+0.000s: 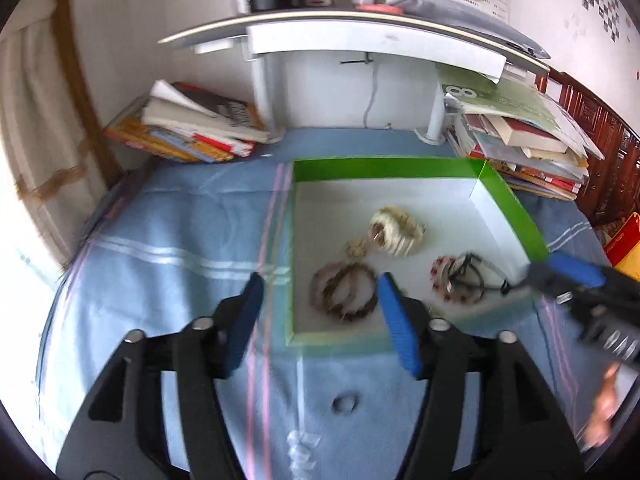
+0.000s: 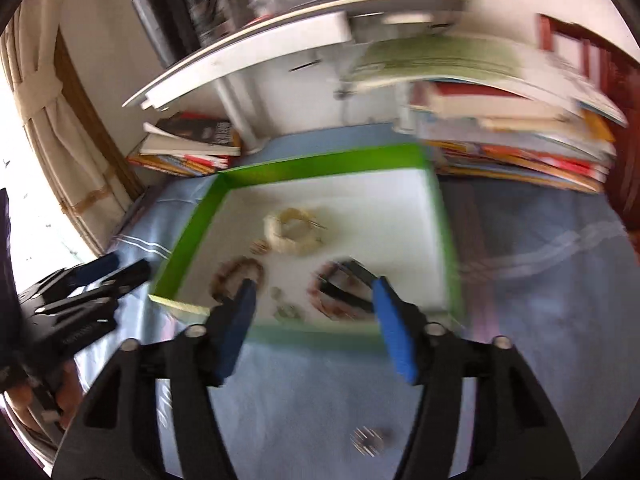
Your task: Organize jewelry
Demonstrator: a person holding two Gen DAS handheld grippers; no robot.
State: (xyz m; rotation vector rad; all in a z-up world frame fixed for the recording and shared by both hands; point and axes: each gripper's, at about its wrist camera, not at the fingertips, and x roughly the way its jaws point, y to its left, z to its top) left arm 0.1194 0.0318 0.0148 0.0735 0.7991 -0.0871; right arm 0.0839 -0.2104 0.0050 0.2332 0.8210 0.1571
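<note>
From the left wrist camera, the left gripper (image 1: 320,300) is hanging over the near edge of the green box (image 1: 384,168), with its jaws standing wide apart and nothing between them. The box is sitting on a blue cloth (image 1: 180,240), and the jewelry is lying inside it so it stays in one place: a dark bead bracelet (image 1: 345,294) just past the blue fingertips, a cream bracelet (image 1: 396,236) behind it, and a red bracelet (image 1: 452,280) with a black cord to the side. A small ring (image 1: 345,403) is lying on the cloth outside the box, so it probably needs picking up. The right gripper (image 1: 576,276) is poking in from the side. From the right wrist camera, everything is looking blurry. The right gripper (image 2: 314,312) is also gaping wide and holding nothing, pointing down at the box (image 2: 188,236). A small shiny piece (image 2: 368,440) is lying on the cloth near it. The left gripper (image 2: 96,276) is showing at the edge.
</note>
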